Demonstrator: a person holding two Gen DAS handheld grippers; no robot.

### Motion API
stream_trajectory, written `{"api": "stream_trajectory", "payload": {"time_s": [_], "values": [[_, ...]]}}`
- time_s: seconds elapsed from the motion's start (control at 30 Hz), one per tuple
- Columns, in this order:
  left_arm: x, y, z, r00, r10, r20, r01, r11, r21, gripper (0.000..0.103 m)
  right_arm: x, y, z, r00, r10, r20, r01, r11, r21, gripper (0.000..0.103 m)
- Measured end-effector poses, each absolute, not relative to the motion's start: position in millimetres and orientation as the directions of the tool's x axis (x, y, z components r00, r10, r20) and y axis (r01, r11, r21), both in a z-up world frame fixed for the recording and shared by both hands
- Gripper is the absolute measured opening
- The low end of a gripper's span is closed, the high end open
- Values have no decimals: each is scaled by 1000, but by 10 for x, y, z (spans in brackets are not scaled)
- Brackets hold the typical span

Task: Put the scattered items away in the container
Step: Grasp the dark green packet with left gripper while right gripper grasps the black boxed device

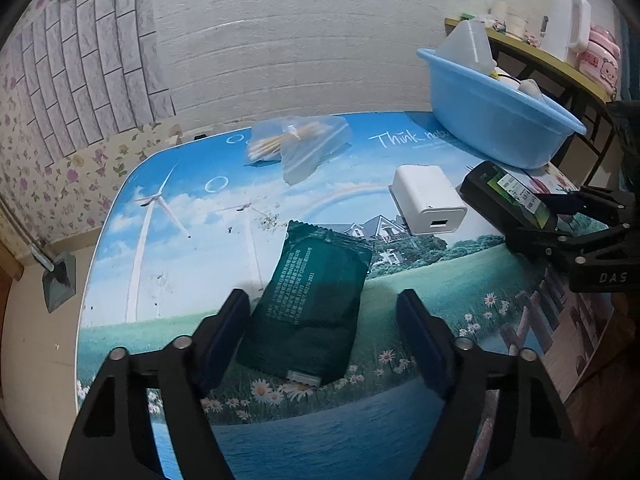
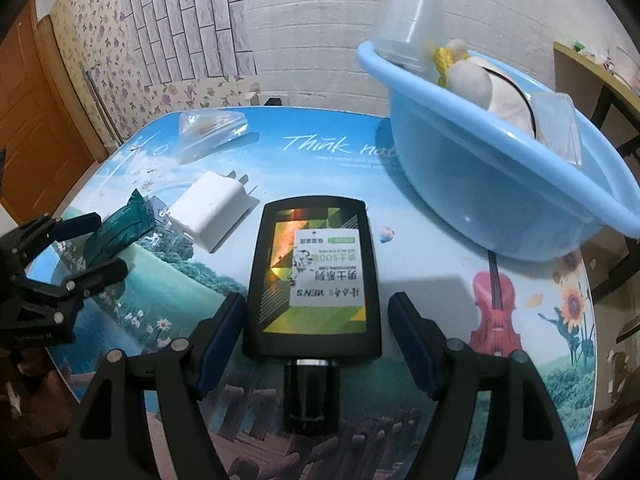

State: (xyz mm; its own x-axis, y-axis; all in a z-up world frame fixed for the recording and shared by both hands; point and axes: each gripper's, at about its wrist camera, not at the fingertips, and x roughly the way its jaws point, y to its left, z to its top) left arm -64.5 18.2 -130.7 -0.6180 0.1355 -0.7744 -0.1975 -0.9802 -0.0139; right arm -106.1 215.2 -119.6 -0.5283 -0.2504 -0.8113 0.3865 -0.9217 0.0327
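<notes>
Between the spread jaws of the left gripper lies a green sachet, unpinched; the right gripper straddles a black bottle likewise, basin beyond.

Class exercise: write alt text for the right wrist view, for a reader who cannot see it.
The right gripper is open around a flat black bottle lying on a picture-printed table, pads not touching it. A blue basin holding items sits behind to the right; a white charger and green packet lie left, by the left gripper.
</notes>
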Motion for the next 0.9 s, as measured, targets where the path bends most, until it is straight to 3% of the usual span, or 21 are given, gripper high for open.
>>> {"api": "stream_trajectory", "payload": {"time_s": [0.3, 0.33, 0.37, 0.47, 0.9], "values": [[-790, 223, -1271, -603, 119, -789, -249, -967, 45, 74, -1088, 2175, -1216, -548, -253, -798, 391, -920, 23, 72], [-799, 220, -1272, -601, 125, -789, -250, -967, 37, 72, -1077, 2170, -1211, -549, -257, -796, 398, -917, 22, 70], [-800, 215, -1271, -598, 143, -789, -255, -967, 18, 63, -1064, 2162, -1204, -548, -266, -793, 409, -912, 24, 62], [-786, 221, -1261, -599, 161, -784, -260, -966, 0, 47, -1063, 2163, -1199, -546, -266, -795, 410, -912, 23, 61], [-745, 132, -984, -660, 171, -732, -212, -976, -37, 45, -975, 2214, -1063, -554, -327, -766, 426, -902, 77, 60]]}}
